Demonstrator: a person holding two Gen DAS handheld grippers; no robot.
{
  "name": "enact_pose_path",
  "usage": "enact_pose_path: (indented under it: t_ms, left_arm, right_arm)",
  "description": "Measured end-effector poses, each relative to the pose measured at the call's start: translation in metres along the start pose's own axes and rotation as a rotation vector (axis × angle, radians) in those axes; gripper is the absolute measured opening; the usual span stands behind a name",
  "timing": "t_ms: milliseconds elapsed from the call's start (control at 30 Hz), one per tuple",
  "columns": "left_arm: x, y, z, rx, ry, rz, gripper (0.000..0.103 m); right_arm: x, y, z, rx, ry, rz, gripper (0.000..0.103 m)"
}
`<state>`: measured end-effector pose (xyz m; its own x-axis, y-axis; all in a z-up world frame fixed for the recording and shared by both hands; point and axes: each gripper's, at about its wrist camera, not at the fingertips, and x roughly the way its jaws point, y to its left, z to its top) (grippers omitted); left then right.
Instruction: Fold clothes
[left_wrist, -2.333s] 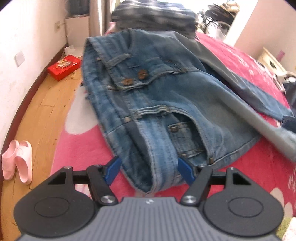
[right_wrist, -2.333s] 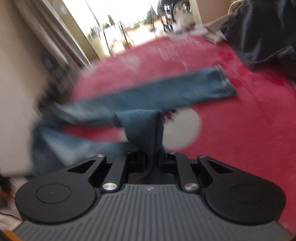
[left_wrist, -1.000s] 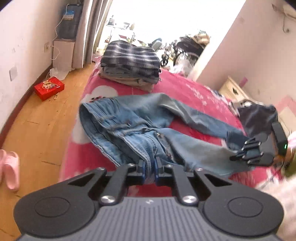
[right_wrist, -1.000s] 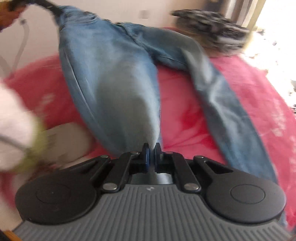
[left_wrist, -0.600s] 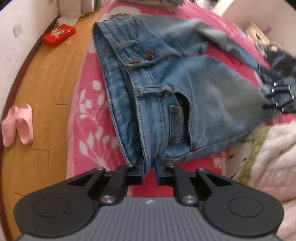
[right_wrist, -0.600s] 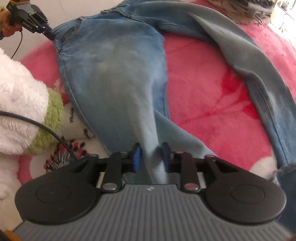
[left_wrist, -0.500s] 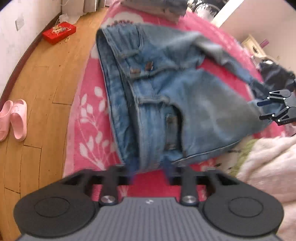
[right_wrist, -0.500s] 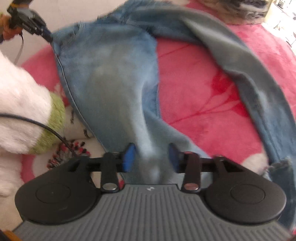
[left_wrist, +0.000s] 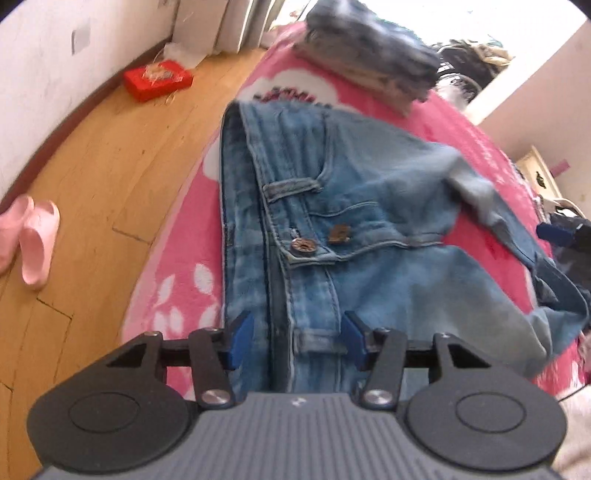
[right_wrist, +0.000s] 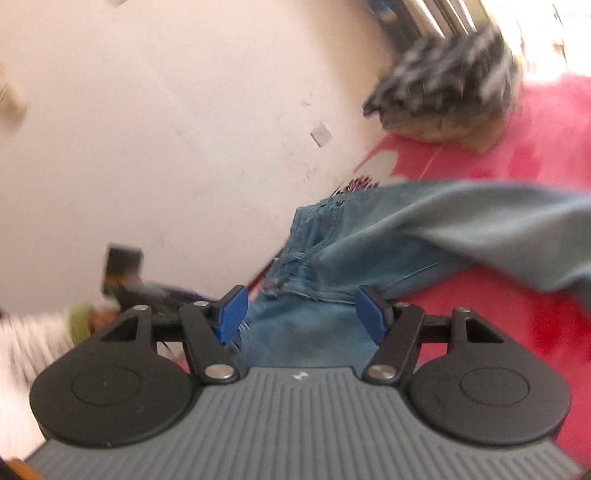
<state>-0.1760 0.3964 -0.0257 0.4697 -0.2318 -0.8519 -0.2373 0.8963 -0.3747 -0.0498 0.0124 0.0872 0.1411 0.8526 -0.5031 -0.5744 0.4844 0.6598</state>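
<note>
Both let go now: left gripper (left_wrist: 297, 345) and right gripper (right_wrist: 301, 315) spread wide, hovering over jeans (left_wrist: 369, 221) on pink blanket (left_wrist: 177, 273).

Left hand-held gripper (left_wrist: 297, 345) jaws spread; right hand-held gripper (right_wrist: 302, 316) likewise

Daylight, bright, coming from the far end of the room in both views; that window area (left_wrist: 476, 62) is blown out to white. Left wrist view: strong fisheye curve, wooden floor (left_wrist: 110, 177) and wall bending at the left edge, dark vignette in the corners. Mild motion blur; the jeans (left_wrist: 351, 221) are fairly sharp at the button, softer toward the right. Stack of folded clothes (left_wrist: 369, 62) smeared. Right wrist view: heavy motion blur throughout, checked stack (right_wrist: 447, 70) streaked, wall (right_wrist: 166, 129) evenly lit and flat. Gripper bodies sharp in both. Shadows soft, faint.
</note>
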Motion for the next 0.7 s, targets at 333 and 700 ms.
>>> enact_pose_path:
  t_ms: [333,700]
  left_arm:
    - [0.014,0.005,0.014,-0.102,-0.021,-0.102,0.044]
    - [0.029,0.046,0.017,-0.368,-0.065,-0.301,0.040]
  right_arm:
    - [0.071,-0.021,-0.014,0.292,0.020,0.060,0.064]
    - [0.071,-0.022,-0.031,0.331,-0.001,0.057,0.064]
